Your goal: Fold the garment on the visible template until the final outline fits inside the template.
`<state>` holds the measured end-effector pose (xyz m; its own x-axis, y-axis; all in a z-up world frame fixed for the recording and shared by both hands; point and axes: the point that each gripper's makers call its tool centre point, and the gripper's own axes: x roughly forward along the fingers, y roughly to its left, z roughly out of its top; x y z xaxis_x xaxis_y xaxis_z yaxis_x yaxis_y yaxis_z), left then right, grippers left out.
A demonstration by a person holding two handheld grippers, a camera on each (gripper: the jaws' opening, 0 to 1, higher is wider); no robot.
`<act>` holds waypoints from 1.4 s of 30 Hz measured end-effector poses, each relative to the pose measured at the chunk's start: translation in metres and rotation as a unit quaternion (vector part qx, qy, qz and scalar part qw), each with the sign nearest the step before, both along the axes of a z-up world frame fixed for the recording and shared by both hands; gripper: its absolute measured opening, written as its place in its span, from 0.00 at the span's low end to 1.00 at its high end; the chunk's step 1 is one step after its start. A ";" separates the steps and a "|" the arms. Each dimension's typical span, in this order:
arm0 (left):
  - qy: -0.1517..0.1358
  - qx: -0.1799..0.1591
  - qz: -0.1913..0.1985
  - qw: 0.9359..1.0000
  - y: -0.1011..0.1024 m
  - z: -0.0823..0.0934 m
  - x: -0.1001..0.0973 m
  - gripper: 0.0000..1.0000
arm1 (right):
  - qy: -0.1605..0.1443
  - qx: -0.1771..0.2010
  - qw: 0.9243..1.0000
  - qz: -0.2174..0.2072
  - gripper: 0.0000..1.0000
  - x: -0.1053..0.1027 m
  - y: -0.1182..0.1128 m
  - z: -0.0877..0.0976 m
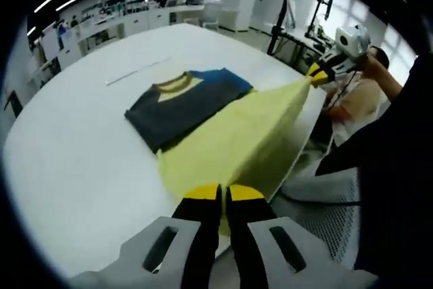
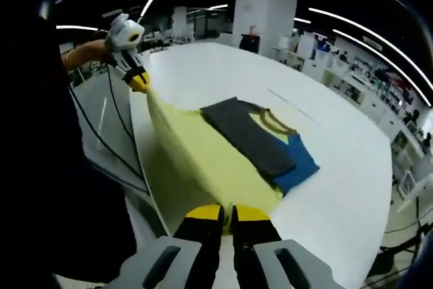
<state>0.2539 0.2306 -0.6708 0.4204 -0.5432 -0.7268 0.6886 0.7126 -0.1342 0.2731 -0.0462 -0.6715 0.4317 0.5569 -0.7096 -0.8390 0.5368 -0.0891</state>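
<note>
A garment lies on the white table (image 1: 81,160). Its dark grey folded part (image 1: 177,107) with a yellow collar (image 1: 174,86) and a blue sleeve (image 1: 220,78) rests flat. The yellow lower part (image 1: 237,140) is lifted and stretched between both grippers. My left gripper (image 1: 222,197) is shut on one yellow corner near the table's edge. My right gripper (image 1: 318,74) is shut on the other corner. In the right gripper view the right gripper (image 2: 226,214) pinches the yellow cloth (image 2: 203,160), and the left gripper (image 2: 140,83) holds its far corner. A thin pale line (image 1: 139,71) runs beyond the garment.
The table's near edge (image 1: 308,137) runs under the lifted cloth. A mesh chair (image 1: 318,204) and cables hang beside it, with a person's arm (image 1: 379,76) behind. Black stands (image 1: 281,18) and shelves (image 1: 101,21) are further off. Bare tabletop (image 2: 338,187) surrounds the garment.
</note>
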 end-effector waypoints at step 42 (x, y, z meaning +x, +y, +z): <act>-0.194 0.047 0.062 0.978 0.008 0.046 0.180 0.00 | -0.143 -0.015 0.986 -0.084 0.00 0.174 0.001 0.030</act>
